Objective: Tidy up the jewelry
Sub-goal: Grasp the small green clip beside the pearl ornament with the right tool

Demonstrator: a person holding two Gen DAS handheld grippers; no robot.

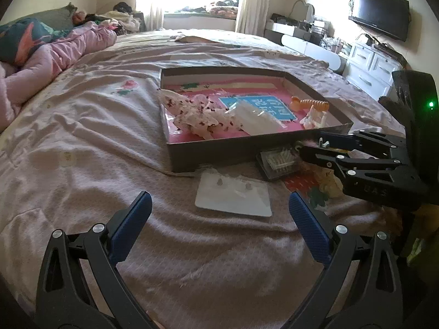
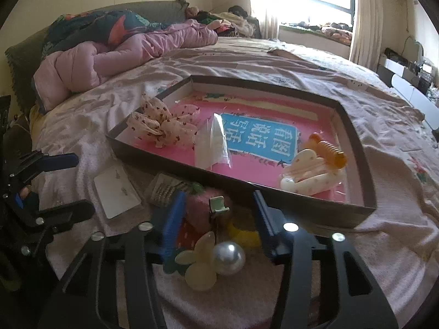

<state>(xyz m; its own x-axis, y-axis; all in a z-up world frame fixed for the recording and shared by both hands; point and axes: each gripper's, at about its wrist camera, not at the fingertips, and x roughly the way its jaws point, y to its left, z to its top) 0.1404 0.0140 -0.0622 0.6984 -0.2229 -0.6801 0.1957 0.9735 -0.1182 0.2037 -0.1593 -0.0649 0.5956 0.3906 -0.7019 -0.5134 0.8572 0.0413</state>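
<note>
Landmark: we take the shallow dark-walled cardboard tray [image 2: 365,150] with a pink printed floor as our reference; it lies on the bed's pale pink sheet [image 1: 82,142].
Inside tray, left end: a cream fabric bow with dark red specks [image 2: 162,128], partly draped over the tray wall.
Inside tray, middle: a small clear plastic bag [image 2: 212,145] lying on the blue label.
Inside tray, right corner: an orange ridged hair claw [image 2: 328,148] and, touching it, a cream dotted hair clip [image 2: 310,176].
Outside tray, near wall: a white earring card with two small studs [image 1: 233,196] lies flat on the sheet; beside it a clear-lidded little box holding rows of pale pieces [image 1: 279,161], close against the tray wall.
Right gripper [image 2: 216,205]: we see its blue-padded jaws partly spread, on either side of a fluffy pink piece [image 2: 203,208] with a pale green metal clip; we cannot tell whether the pads press on it. A cream petal-shaped charm with a large white pearl [image 2: 216,257] lies nearer the camera.
Left gripper [image 1: 219,205]: jaws spread wide and holding nothing, above the sheet short of the earring card.
</note>
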